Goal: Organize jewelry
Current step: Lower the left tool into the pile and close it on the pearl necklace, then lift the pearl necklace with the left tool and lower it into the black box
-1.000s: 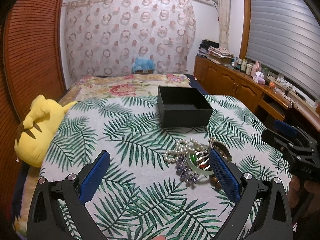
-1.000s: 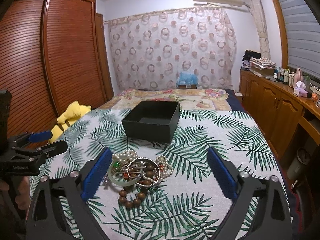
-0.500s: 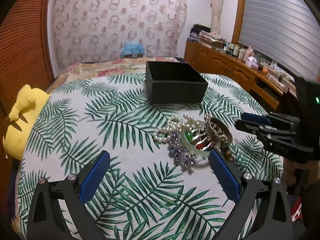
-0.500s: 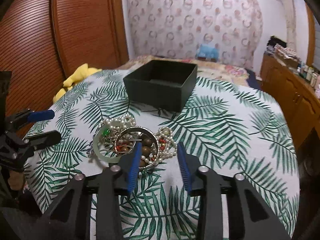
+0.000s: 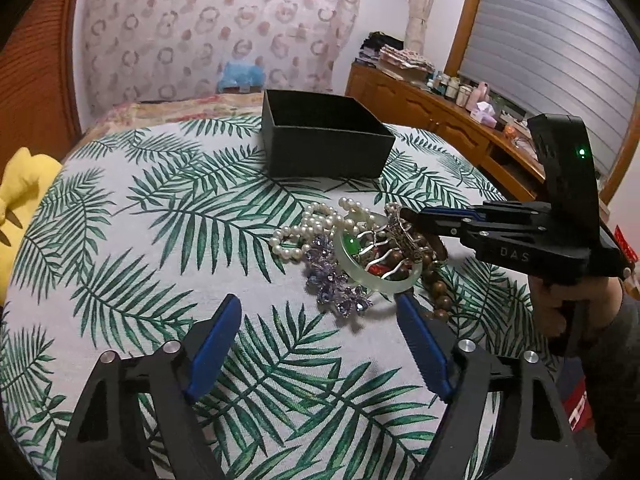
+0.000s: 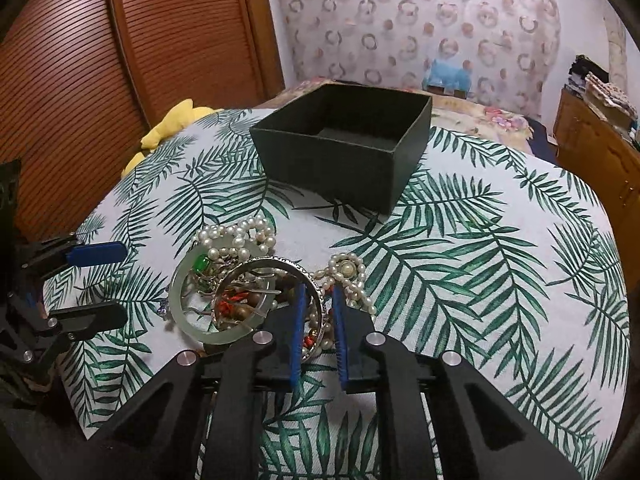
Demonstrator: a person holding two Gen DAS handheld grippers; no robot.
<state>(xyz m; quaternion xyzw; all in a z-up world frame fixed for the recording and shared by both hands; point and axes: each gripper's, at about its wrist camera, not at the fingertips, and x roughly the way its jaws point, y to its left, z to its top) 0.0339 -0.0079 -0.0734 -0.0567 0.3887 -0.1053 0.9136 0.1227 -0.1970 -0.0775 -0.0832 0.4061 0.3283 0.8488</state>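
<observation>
A bedroom is shown, with a leaf-print cloth (image 6: 480,264) spread over the surface and a patterned curtain (image 5: 208,24) behind. The right gripper (image 6: 318,300) is seen closing its jaws on the rim of the silver bangle (image 6: 280,264), which passes between the blue pads; the pads look nearly pressed together on it (contact hard to confirm, so it reads as a pinch). That bangle lies on top of the jewelry pile (image 5: 356,256), overlapping the pale green jade bangle (image 6: 180,304). Pearl strands (image 6: 240,236) are heaped on the pile's far side, toward the black box (image 6: 344,148); brown wooden beads (image 5: 438,288) trail off its near right edge, purple crystal pieces (image 5: 332,284) off its near left. The left gripper (image 5: 316,312) is held just short of the pile, jaws closing but widely spread, nothing between them. The black box sits open beyond the pile, apart from it. A yellow plush (image 5: 20,184) is seen at the cloth's far left edge.
</observation>
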